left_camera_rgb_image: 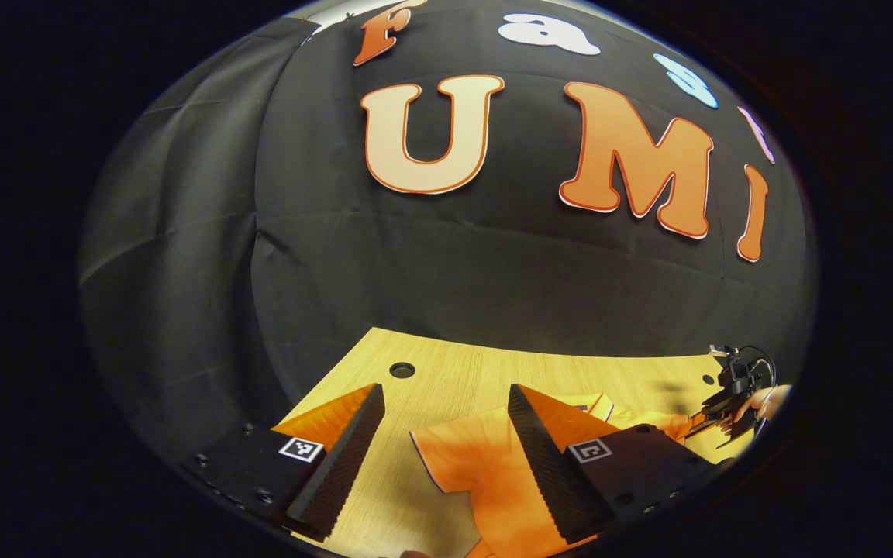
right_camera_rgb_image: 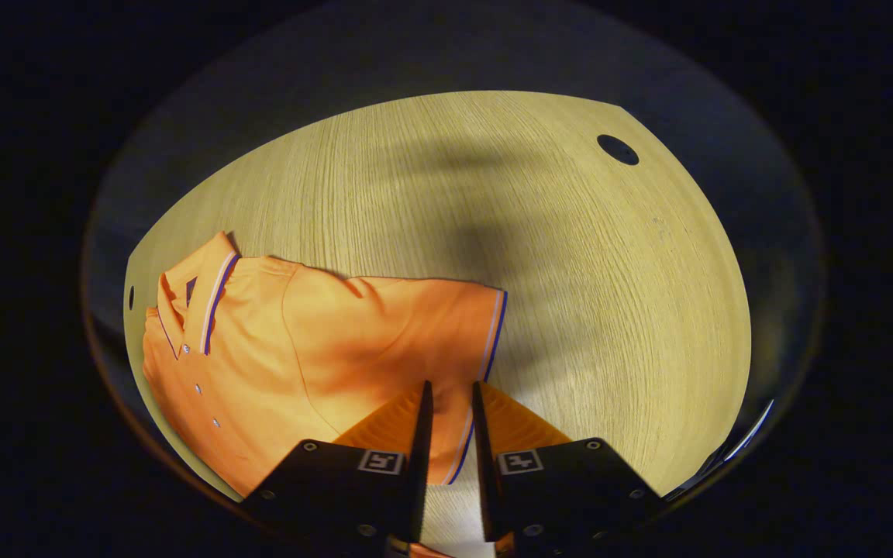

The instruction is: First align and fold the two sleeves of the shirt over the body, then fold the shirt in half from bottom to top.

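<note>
My left gripper (left_camera_rgb_image: 446, 434) hangs with its jaws spread wide and grasping nothing, above the near left sleeve (left_camera_rgb_image: 446, 457) of the orange shirt (left_camera_rgb_image: 508, 473), which lies flat on the wooden table (left_camera_rgb_image: 462, 372). To the right, my right gripper (right_camera_rgb_image: 450, 411) has its fingers nearly closed at the striped cuff of the right sleeve (right_camera_rgb_image: 446, 325); whether they pinch the cloth I cannot tell. I judge both sleeve folds and the bottom-to-top fold still undone. The hem is cut off from sight.
</note>
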Demonstrator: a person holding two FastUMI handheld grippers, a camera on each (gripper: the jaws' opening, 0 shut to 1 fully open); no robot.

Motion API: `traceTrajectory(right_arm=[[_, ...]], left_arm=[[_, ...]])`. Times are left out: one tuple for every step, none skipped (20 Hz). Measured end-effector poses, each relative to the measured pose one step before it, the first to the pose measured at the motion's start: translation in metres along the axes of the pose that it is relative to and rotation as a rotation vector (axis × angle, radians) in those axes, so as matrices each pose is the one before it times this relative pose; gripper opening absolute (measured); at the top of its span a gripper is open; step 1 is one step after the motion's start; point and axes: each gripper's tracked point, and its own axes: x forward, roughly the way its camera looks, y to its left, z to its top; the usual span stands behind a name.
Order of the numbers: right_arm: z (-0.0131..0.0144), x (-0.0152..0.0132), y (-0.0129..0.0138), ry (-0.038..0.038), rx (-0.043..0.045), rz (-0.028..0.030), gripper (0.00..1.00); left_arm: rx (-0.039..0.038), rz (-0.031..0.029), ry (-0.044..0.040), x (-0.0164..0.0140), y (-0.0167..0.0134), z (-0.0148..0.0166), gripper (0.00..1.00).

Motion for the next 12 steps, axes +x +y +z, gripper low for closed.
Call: traceTrajectory(right_arm=[[0.00138,-0.00176,-0.00019,-0.01527,-0.00424,0.00230,0.20],[0.00032,-0.00046,-0.00039,-0.01254,0.00376,-0.00221,0.11],[0.00164,-0.00055,0.00077,-0.02193,0.01380,0.00032,0.07],[0.00101,-0.00136,0.00004,-0.02182,0.00157,0.01123,0.05],[0.00182,-0.00046,-0.00005,-0.02204,-0.00274,0.01031,0.05],[-0.00043,-0.00208,0.00063,-0.00632,-0.00336,0.00713,0.05],[0.00113,-0.00326,0.00203,-0.00625,-0.00743,0.01095,0.05],[0.00319,-0.00391,0.00179,-0.01509,-0.00660,0.00398,0.05],[0.00455,-0.00445,0.00246,-0.02002,-0.00080,0.00480,0.05],[0.00378,-0.00613,0.00358,-0.01686,0.00198,0.00776,0.05],[0.00450,-0.00770,0.00480,-0.01657,-0.00154,0.01252,0.05],[0.00553,-0.00699,0.00483,-0.01687,-0.00910,0.01102,0.05]], left_arm=[[0.00103,0.00016,-0.00216,-0.00028,0.00003,-0.00042,0.99],[-0.00082,-0.00170,-0.00084,-0.00096,0.00025,0.00099,0.99],[0.00009,-0.00295,-0.00056,-0.00128,-0.00107,-0.00078,0.98],[0.00325,-0.00225,-0.00105,-0.00124,-0.00004,0.00062,0.98],[0.00604,-0.00004,-0.00371,-0.00172,-0.00024,-0.00011,0.99],[0.00754,0.00008,-0.00763,-0.00286,0.00198,0.00447,0.99],[0.00839,0.00133,-0.00955,-0.00051,-0.00012,0.00212,0.99],[0.00735,0.00244,-0.01072,-0.00091,0.00316,0.00402,0.99],[0.00551,0.00154,-0.00772,-0.00173,0.00154,0.00201,0.98],[0.00230,0.00115,-0.00322,-0.00130,0.00183,0.00191,0.98],[-0.00142,-0.00201,-0.00176,-0.00140,0.00085,-0.00028,0.98],[-0.00365,-0.00149,-0.00179,-0.00150,0.00160,0.00156,0.98]])
